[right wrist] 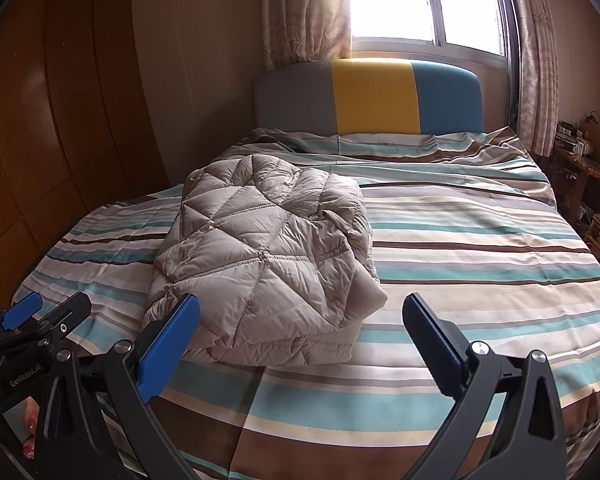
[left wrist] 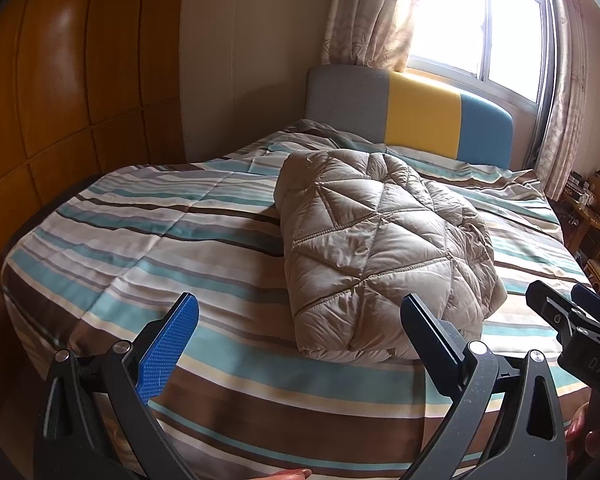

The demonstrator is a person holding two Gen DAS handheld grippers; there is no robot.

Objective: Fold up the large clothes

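A beige quilted puffer jacket (left wrist: 376,248) lies folded into a thick bundle on the striped bedcover (left wrist: 140,232); it also shows in the right wrist view (right wrist: 260,264). My left gripper (left wrist: 300,320) is open and empty, held just in front of the bundle's near edge. My right gripper (right wrist: 300,324) is open and empty, held over the bedcover (right wrist: 480,248) near the bundle's right front corner. The right gripper's head (left wrist: 572,316) shows at the right edge of the left wrist view. The left gripper's head (right wrist: 40,320) shows at the left edge of the right wrist view.
A grey, yellow and blue headboard (right wrist: 372,96) stands at the far end under a bright window (right wrist: 424,0) with curtains (right wrist: 308,12). A wooden wardrobe (left wrist: 60,100) runs along the left side. Wooden furniture (right wrist: 592,184) stands to the right of the bed.
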